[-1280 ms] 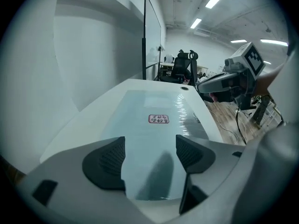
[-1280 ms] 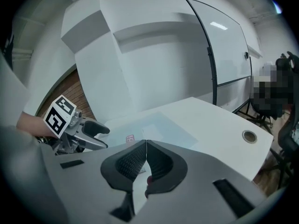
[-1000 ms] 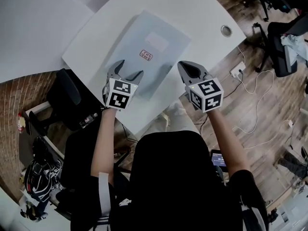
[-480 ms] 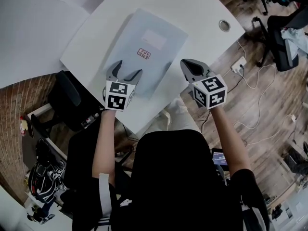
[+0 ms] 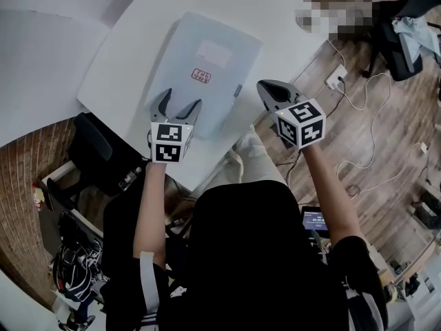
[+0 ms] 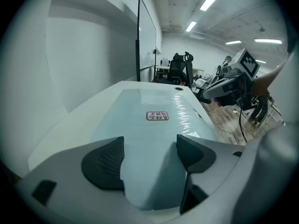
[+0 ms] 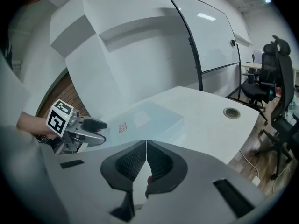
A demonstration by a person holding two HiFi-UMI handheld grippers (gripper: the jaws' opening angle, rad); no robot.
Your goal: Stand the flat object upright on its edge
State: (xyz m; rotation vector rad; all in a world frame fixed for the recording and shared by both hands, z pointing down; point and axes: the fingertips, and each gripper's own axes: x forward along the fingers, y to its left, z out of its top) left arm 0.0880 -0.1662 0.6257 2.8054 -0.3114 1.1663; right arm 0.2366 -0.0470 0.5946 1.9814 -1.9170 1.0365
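While the flat object point(image 5: 207, 61) lies face-up on the white table point(image 5: 131, 54), exactly as it did a second ago, your left gripper point(image 5: 181, 102) hangs over its near end. The jaws are spread wide, with nothing pinched between them. In the left gripper view the pale sheet runs out ahead between the two jaws, and its red label point(image 6: 157, 115) sits farther ahead, roughly in line with the gap. Whether the jaw tips touch the sheet cannot be told.

Against the sheet, this gripper has barely shifted since the earlier frames. Your right gripper point(image 5: 267, 88) remains closed as before, jaws pressed together and empty. It is held just off the table's edge, with the flat object to its left and apart from it. In its own view the sheet lies ahead and to the left of the closed tips. The only clear change is that the whole scene now sits slightly farther left in the head view.
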